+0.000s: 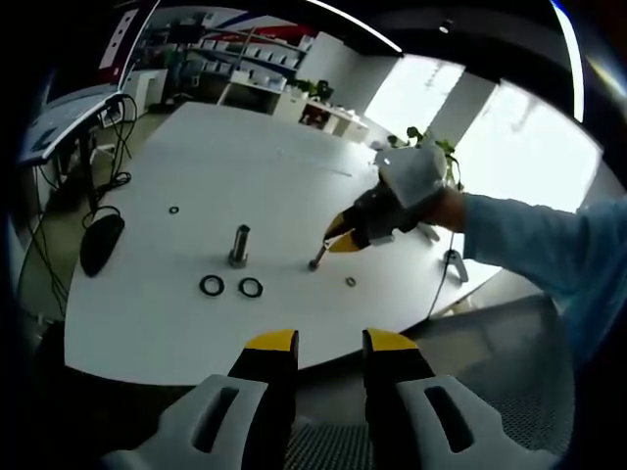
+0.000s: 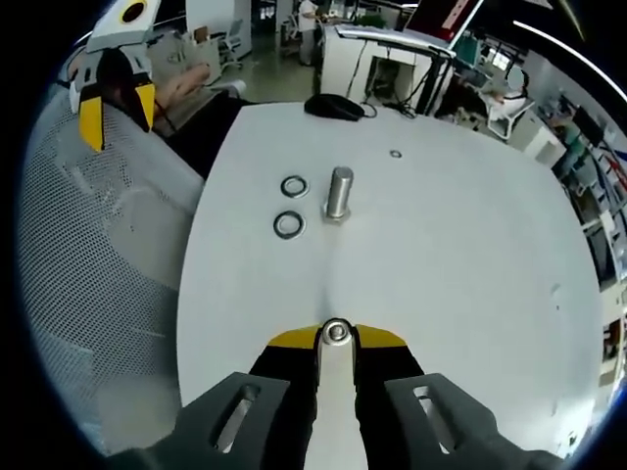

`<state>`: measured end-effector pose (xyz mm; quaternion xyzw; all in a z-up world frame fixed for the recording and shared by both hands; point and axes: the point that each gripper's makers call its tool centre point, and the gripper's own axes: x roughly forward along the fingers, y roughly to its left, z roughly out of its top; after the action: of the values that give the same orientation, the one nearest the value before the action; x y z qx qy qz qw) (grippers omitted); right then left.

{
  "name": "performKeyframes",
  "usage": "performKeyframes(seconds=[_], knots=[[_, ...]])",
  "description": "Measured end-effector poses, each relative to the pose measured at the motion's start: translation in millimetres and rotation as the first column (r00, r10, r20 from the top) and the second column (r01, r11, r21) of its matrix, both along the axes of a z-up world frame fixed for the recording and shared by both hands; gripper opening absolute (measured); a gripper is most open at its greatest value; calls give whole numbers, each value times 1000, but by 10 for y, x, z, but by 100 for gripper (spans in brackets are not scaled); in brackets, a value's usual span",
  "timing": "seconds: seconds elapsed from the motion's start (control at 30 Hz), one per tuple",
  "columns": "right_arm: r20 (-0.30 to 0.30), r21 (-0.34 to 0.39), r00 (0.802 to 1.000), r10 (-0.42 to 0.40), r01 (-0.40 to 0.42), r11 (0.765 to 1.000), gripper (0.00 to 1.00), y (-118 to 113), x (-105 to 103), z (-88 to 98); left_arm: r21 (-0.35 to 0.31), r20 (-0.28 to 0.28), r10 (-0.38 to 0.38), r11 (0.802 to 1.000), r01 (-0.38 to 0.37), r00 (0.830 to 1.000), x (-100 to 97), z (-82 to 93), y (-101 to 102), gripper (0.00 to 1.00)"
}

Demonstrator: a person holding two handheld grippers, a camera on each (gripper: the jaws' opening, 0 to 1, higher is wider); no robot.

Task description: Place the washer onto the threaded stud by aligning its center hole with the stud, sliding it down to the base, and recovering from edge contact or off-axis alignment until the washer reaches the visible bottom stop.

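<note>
- Right gripper (image 2: 336, 345): jaws closed on a small bolt (image 2: 336, 333).
- Left gripper (image 1: 329, 343): jaws apart, empty.
- Stud (image 2: 339, 193) upright; two washers (image 2: 292, 205) beside it.

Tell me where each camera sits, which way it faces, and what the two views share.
Left gripper view: rides the left tongs, held off the white table edge, facing across it toward the upright stud, two washers and the right tongs; a blue sleeve shows.
Right gripper view: rides the right tongs, low over the table, shut on a small bolt, facing the stud; the left tongs show upper left.
Shared: table, stud, both washers, black mouse.
</note>
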<state>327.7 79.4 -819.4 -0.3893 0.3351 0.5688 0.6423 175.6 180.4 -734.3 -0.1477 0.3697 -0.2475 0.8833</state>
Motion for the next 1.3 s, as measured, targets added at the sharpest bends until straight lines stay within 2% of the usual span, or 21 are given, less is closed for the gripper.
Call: performKeyframes(seconds=[0.43, 0.7, 1.1, 1.3], knots=[[16, -32, 999, 36, -35, 999, 14, 21, -12, 28, 0, 1, -2, 1000, 2, 1000, -2, 3, -4, 24], [13, -82, 998, 69, -68, 994, 14, 22, -18, 14, -2, 1, -1, 1000, 1, 1000, 0, 2, -4, 24], [-9, -156, 993, 120, -120, 980, 14, 31, -38, -78, -2, 1, 2, 1000, -1, 1000, -1, 3, -2, 24], [-23, -188, 990, 138, -140, 972, 14, 41, -32, -198, -2, -1, 2, 1000, -2, 1000, 0, 0, 0, 24]])
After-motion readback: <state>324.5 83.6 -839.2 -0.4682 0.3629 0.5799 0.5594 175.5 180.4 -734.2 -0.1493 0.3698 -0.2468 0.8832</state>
